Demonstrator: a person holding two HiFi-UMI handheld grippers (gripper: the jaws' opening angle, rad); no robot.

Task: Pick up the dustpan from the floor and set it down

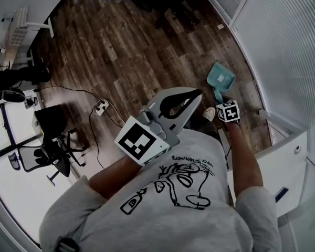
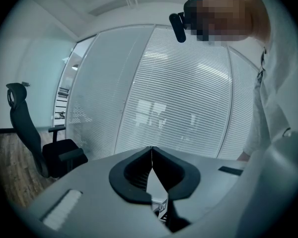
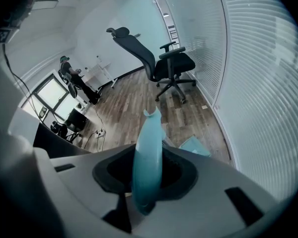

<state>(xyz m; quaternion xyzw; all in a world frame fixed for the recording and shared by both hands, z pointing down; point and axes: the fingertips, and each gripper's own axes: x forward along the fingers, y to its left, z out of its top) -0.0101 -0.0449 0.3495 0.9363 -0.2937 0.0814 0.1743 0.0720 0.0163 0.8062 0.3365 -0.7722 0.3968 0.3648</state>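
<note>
**A smooth handle, a lopsided load**

Head view: the right gripper (image 1: 223, 105) reached down at the person's right side to the handle of the teal dustpan (image 1: 221, 78). The pan lay over the wooden floor (image 1: 121, 46), close to the blinded glass wall (image 1: 283, 51). We could not tell whether it rested on the boards or hung just clear of them. A shoe (image 1: 209, 113) stood just beside the handle. We judged that a swinging pan could knock against the shoe or the wall. The left gripper (image 1: 193, 95) was held up before the chest, well apart from the dustpan.

Left gripper view: the left gripper (image 2: 151, 155) had its jaws together with nothing between them. We reckoned it could lend no support if the pan tipped.

Right gripper view: the right gripper (image 3: 147, 158) had its jaws clamped on the handle (image 3: 147, 133), which ran along the gap between them. A corner of the pan (image 3: 195, 145) showed beyond, off to one side. The handle looked rounded and glossy. With the pan's weight offset from the grip, we feared that it might twist between the pads and slip out. A hurried setting-down could also land the pan on its edge.
</note>
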